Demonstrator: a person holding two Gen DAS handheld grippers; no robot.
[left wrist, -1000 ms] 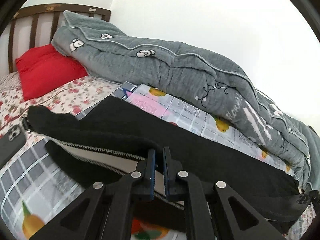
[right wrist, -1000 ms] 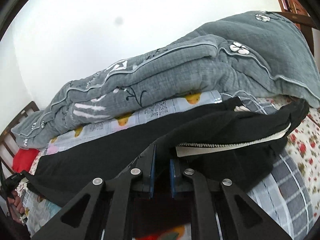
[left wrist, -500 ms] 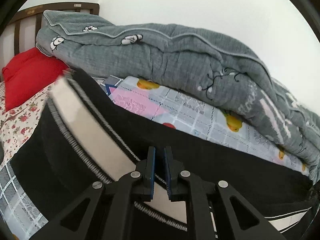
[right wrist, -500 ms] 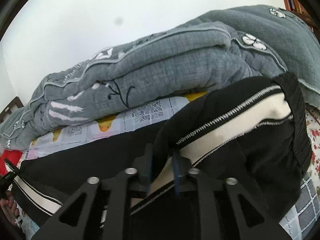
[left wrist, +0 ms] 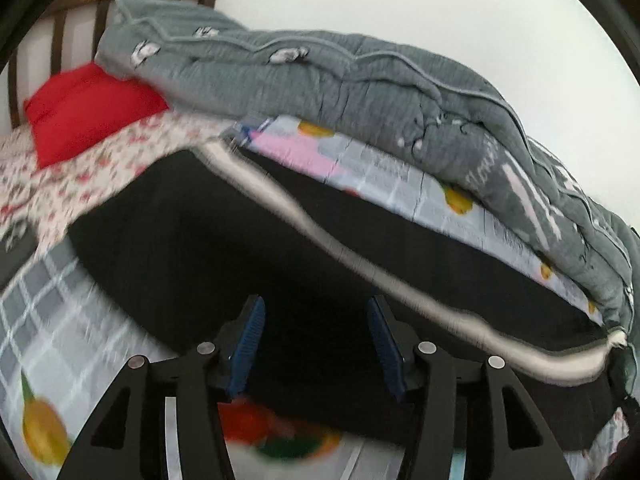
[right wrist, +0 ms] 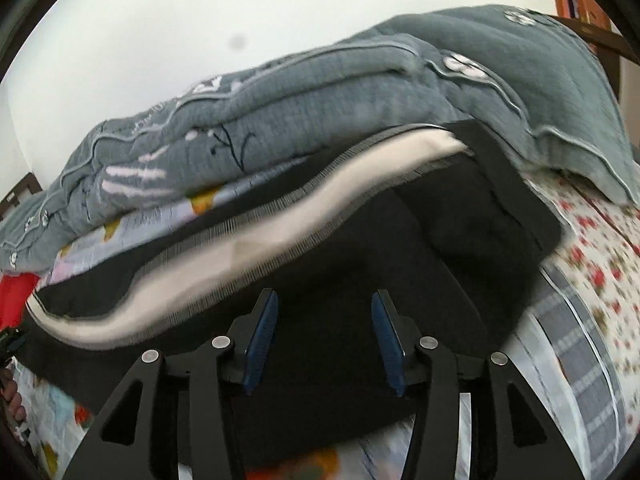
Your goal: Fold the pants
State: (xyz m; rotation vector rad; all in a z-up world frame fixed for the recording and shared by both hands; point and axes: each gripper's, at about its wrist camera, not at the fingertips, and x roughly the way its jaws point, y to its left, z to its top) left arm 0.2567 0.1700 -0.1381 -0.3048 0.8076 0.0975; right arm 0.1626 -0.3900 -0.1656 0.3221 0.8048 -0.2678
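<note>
Bed: patterned sheet (left wrist: 52, 340), grey quilt (left wrist: 360, 92) along a white wall.
Left view: black pants (left wrist: 240, 240) spread flat; left claw (left wrist: 316, 344) at 6 o'clock, just opened, gripping nothing.
Right view: pants, white stripe (right wrist: 280, 232) toward 10 o'clock; right claw (right wrist: 324, 340) likewise just opened, holding nothing.

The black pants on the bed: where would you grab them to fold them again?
Probably the near folded edge of the black pants, coming from above and in front. That edge lies flat, thick and free on the bedsheet, while the far side sits close against the grey quilt.

The right gripper (right wrist: 324, 336) has just been opening — jaws apart above the black pants (right wrist: 400, 272).
</note>
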